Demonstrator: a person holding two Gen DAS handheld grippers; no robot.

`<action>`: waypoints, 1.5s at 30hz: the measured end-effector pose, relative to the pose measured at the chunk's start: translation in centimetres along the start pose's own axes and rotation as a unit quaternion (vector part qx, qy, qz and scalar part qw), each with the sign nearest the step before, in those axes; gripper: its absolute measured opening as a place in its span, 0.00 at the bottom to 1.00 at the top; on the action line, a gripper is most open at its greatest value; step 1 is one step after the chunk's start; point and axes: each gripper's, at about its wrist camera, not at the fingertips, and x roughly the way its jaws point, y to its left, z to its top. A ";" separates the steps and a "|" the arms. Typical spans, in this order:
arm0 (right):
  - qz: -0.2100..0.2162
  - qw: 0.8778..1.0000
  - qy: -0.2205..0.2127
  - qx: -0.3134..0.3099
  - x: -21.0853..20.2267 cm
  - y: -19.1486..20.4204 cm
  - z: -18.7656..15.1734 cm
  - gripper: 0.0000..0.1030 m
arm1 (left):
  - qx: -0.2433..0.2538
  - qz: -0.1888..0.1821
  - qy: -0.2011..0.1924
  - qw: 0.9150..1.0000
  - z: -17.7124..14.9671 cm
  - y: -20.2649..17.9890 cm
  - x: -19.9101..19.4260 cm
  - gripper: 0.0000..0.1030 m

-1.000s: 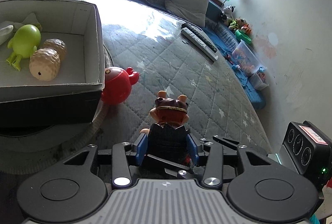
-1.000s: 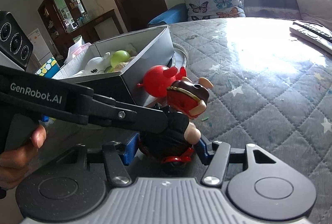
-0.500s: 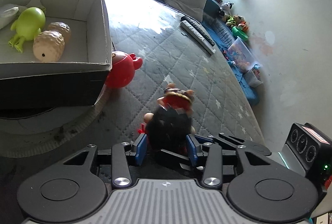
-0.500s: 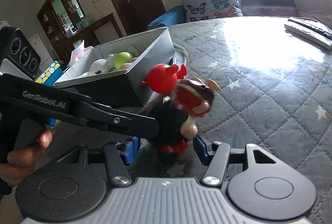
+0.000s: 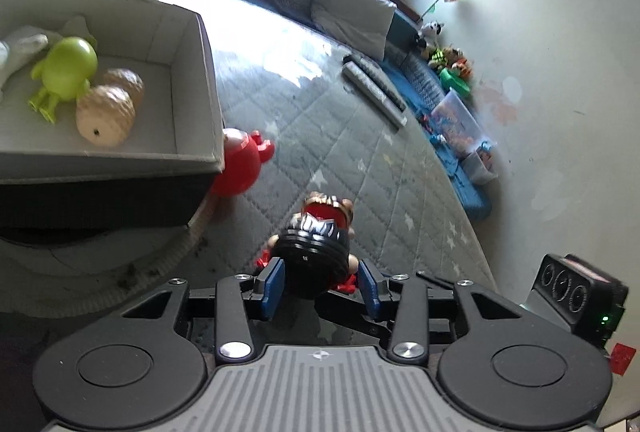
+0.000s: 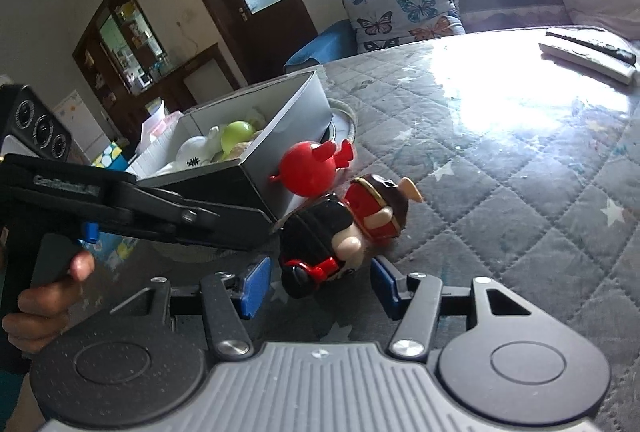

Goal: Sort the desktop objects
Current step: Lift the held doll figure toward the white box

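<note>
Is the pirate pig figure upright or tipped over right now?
Tipped. The pirate pig figure leans head-forward toward the red toy, its round black base facing the left wrist camera.

Half hidden behind the near right corner of the grey cardboard box [image 5: 192, 168]: round red plastic toy [image 5: 240, 168]. Cut off by the left edge: white plush figure [image 5: 16, 50]. Far right along the wall, too small to identify: heap of colourful toys [image 5: 448, 66].
</note>
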 end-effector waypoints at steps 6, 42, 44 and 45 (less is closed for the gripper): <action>0.010 1.000 -0.004 0.024 0.4 -0.2 0.4 0.56 | -0.008 0.013 -0.021 1.000 1.4 0.5 0.3 0.42; 0.003 1.000 0.011 0.027 0.7 -1.0 0.8 0.50 | -0.048 -0.029 0.024 0.998 0.8 1.6 3.7 0.42; -0.001 1.000 0.012 0.023 0.7 -0.8 0.7 0.50 | -0.044 -0.030 0.021 0.998 0.7 1.5 3.6 0.42; -0.002 1.000 0.012 0.021 0.7 -0.7 0.7 0.50 | -0.042 -0.030 0.020 0.998 0.6 1.5 3.6 0.42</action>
